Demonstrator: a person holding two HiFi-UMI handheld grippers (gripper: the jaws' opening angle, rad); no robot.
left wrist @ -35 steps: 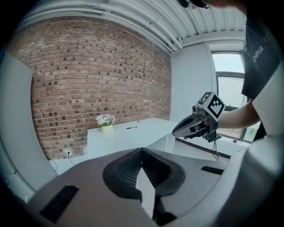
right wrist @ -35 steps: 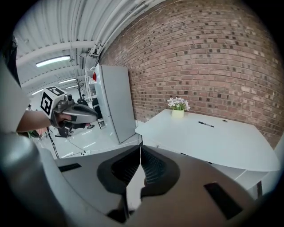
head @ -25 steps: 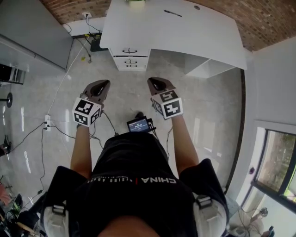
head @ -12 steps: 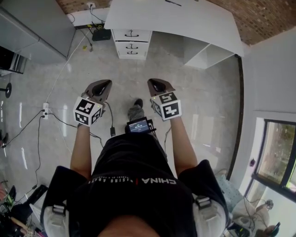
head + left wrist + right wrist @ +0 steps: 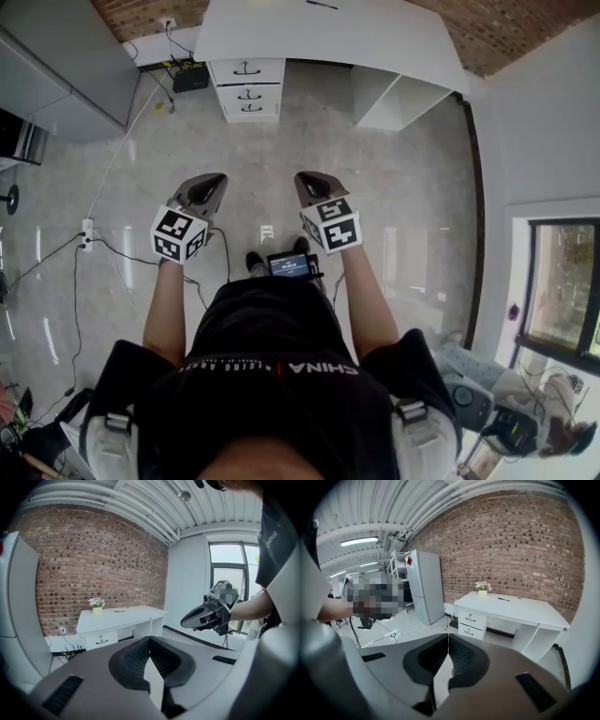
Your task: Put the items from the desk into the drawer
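Your left hand-held gripper (image 5: 208, 183) is closed. In its own view the two dark ribbed pads meet at the tips with nothing between them. Your right hand-held gripper (image 5: 312, 180) is closed and empty as well, its pads touching tip to tip. You hold the two side by side in front of your waist, apart from each other. Both point ahead and somewhat down over the pale glossy tiled floor (image 5: 281, 141).

The white rectangular surface (image 5: 375, 42) stands against the red brick wall (image 5: 511, 541), well apart from both hand-held grippers. On it, near the wall, sits a small pale pot of white flowers (image 5: 482, 588). To the right of the pot in the right gripper view, and apart from it, lies a thin black pen-like item (image 5: 503, 599). Under the surface's left end, as the head view shows it, is the white stack of three drawers with dark handles (image 5: 246, 89), and all three are shut.

A tall pale grey cabinet (image 5: 424, 585) stands left of the surface. A small black box (image 5: 190, 77) lies on the floor just beside the drawers. A white power strip (image 5: 86, 234) with dark cables lies on the floor to your left. A small dark screen (image 5: 289, 264) hangs at your waist.
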